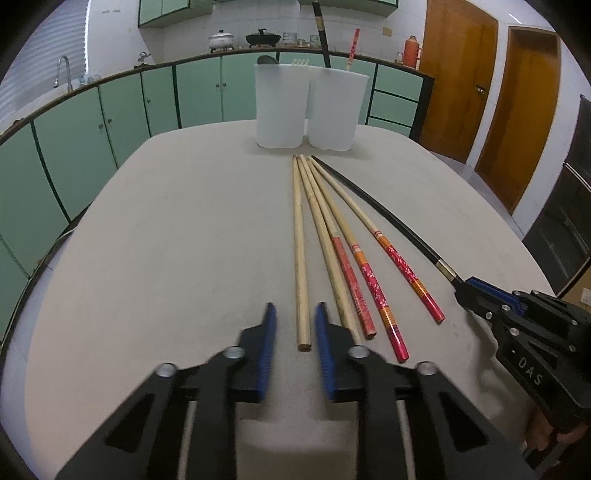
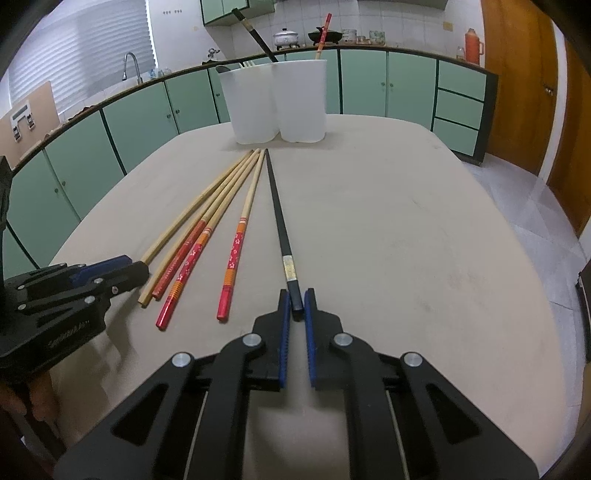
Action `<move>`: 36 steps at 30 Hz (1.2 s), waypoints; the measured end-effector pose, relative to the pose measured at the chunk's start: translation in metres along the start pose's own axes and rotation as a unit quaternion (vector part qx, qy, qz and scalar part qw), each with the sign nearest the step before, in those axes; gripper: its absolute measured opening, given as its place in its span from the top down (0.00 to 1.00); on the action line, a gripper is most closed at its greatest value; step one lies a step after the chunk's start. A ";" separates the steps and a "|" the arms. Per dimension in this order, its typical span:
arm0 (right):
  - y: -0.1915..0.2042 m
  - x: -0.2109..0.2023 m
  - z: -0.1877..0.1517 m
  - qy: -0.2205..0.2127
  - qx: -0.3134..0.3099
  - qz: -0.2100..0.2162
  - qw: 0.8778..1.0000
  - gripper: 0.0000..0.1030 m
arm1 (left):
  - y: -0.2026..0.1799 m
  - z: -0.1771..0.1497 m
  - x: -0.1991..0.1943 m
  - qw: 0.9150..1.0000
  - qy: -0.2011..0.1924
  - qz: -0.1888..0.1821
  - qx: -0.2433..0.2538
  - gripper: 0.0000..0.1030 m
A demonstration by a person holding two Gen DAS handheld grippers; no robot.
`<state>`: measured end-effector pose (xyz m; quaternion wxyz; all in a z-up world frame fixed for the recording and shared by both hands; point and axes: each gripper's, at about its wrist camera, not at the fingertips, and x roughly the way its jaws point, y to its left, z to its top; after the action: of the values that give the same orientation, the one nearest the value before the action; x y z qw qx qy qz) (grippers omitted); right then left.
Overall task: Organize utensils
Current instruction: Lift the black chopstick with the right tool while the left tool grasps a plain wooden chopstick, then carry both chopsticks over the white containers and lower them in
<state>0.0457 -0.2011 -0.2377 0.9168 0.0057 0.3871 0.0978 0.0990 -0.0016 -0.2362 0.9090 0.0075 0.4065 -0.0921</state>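
Several long chopsticks lie fanned on the beige table (image 1: 166, 240), tips toward two white holders (image 1: 308, 107) (image 2: 277, 99). My left gripper (image 1: 295, 317) (image 2: 142, 271) straddles the near end of the leftmost plain wooden chopstick (image 1: 301, 258) (image 2: 184, 218). A gap shows on each side of the stick, so the blurred pads do not press it. My right gripper (image 2: 297, 295) (image 1: 461, 291) is shut on the handle end of the black chopstick (image 2: 280, 229) (image 1: 388, 214), which lies flat. Between them rest another plain stick (image 1: 325, 240) and three red-patterned ones (image 1: 369, 277).
The right holder has a black chopstick (image 1: 320, 33) and a red one (image 1: 352, 48) standing in it; utensil tops show in the left one. Green cabinets and a counter with pots run behind the table. Wooden doors stand at the right. The table edge curves close on both sides.
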 end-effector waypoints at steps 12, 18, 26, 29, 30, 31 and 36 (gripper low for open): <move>-0.009 -0.027 0.017 -0.016 -0.011 -0.004 1.000 0.94 | 0.004 0.019 -0.031 1.000 -0.030 -0.002 0.008 0.94; -0.013 -0.052 0.039 -0.048 -0.018 -0.005 0.999 0.94 | 0.003 0.046 -0.069 0.996 -0.085 0.007 0.024 0.94; -0.017 -0.093 0.085 -0.105 -0.033 0.007 0.994 0.94 | 0.004 0.087 -0.100 0.989 -0.147 0.002 0.024 0.94; -0.022 -0.100 0.103 -0.112 -0.024 0.019 0.993 0.94 | 0.004 0.100 -0.102 0.988 -0.155 -0.003 0.024 0.94; -0.024 -0.102 0.108 -0.113 -0.021 0.023 0.993 0.94 | 0.004 0.104 -0.102 0.987 -0.157 -0.005 0.024 0.94; -0.026 -0.103 0.113 -0.114 -0.017 0.026 0.993 0.94 | 0.003 0.107 -0.102 0.987 -0.158 -0.007 0.024 0.94; -0.032 -0.107 0.141 -0.112 -0.001 0.041 0.993 0.94 | 0.001 0.122 -0.099 0.986 -0.163 -0.011 0.030 0.94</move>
<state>0.0789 -0.2433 -0.0658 0.9495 0.0316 0.2818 0.1343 0.1248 0.0050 -0.0814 0.9612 0.0150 0.2503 -0.1146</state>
